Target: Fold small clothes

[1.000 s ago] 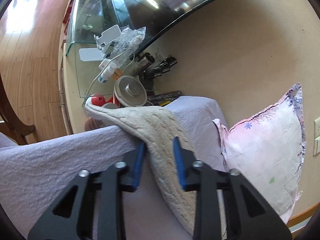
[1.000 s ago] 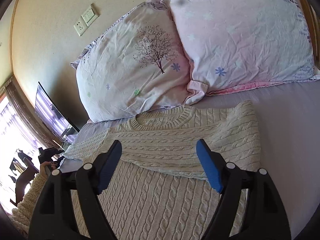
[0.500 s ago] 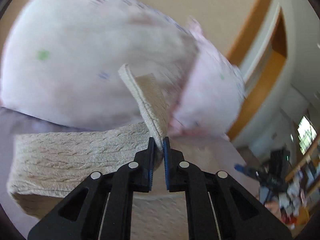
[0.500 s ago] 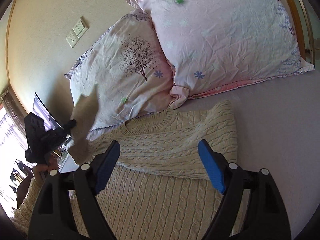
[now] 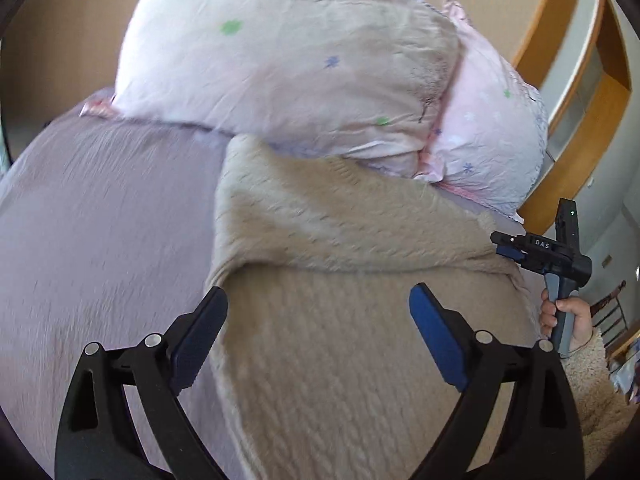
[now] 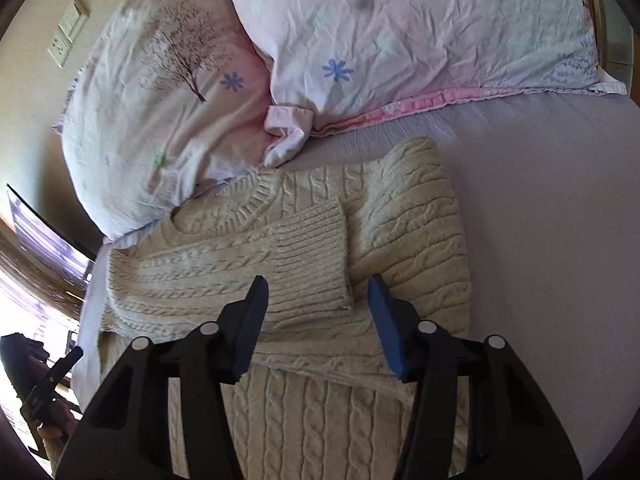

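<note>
One cream cable-knit sweater (image 6: pixel 288 264) lay on the lilac bed (image 6: pixel 540 220), both sleeves folded across its chest, collar toward two pillows (image 6: pixel 420 28). Left gripper (image 5: pixel 318 332): jaws spread, empty. Right gripper (image 6: pixel 316 320): jaws spread above the sleeve cuff (image 6: pixel 312 256).

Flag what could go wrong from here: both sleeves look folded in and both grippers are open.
The sweater's ribbed cuff lies loose between the right gripper's open jaws; a low pass could snag and undo it. The collar sits against the pillows, so a bottom-up fold may bunch there.

Bright window glare, motion blur, fisheye vignetting.
</note>
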Tool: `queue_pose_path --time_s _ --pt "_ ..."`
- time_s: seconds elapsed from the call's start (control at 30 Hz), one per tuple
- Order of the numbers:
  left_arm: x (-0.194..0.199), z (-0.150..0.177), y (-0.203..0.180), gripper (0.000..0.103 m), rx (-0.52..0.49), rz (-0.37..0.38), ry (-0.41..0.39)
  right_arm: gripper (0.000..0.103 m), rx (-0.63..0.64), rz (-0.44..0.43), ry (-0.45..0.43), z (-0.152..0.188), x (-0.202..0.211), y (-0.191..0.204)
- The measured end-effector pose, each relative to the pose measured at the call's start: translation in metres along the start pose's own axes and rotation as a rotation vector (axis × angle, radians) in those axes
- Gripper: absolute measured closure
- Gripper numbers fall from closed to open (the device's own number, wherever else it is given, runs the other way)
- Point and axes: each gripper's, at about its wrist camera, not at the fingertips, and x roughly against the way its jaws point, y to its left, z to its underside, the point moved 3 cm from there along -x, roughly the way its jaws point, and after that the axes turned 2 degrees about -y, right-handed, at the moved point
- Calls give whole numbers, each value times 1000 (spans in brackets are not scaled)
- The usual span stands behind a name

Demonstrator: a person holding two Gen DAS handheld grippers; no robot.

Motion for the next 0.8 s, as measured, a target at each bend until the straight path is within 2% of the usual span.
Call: queue_pose_path --time_s 0.03,0.07,0.1,0.17,0.23,0.27,0.3,0.33,0.4,0.43,0.47,0.53,0.6,0.63,0.7,0.8 --pt "4 9 9 9 35 -2 16 85 21 18 14 2 -8 2" --pt "7 17 17 9 66 -1 27 91 35 28 -3 3 -9 3" --pt "9 24 23 9 87 1 32 92 30 29 -28 4 -4 3" --pt "15 35 28 9 113 24 27 93 -59 37 -116 2 19 -10" --pt "19 43 29 9 118 55 28 91 -103 87 -173 6 41 -24" --pt "19 47 26 9 108 64 33 83 -98 100 -170 10 47 -27" --pt "20 50 24 9 96 72 37 80 -102 94 -151 17 54 -31" --pt "21 54 21 10 82 78 33 65 -114 96 -127 28 61 -37" --pt "25 61 18 10 65 98 28 46 -135 99 -98 49 76 -50" --pt "28 65 17 11 67 120 27 46 -145 94 -79 61 82 -58" --pt "30 70 15 20 74 161 30 46 -154 75 -53 72 86 -64" --pt "36 82 13 29 87 218 30 48 -181 -4 -14 97 94 -73" --pt "43 94 10 38 87 256 29 58 -177 -58 8 121 111 -75" --pt "48 101 8 43 80 270 27 62 -184 -126 33 136 118 -75" --pt "60 114 5 44 82 324 17 63 -177 -250 67 162 128 -71" --pt "75 136 1 46 105 388 14 68 -139 -367 98 204 144 -65"
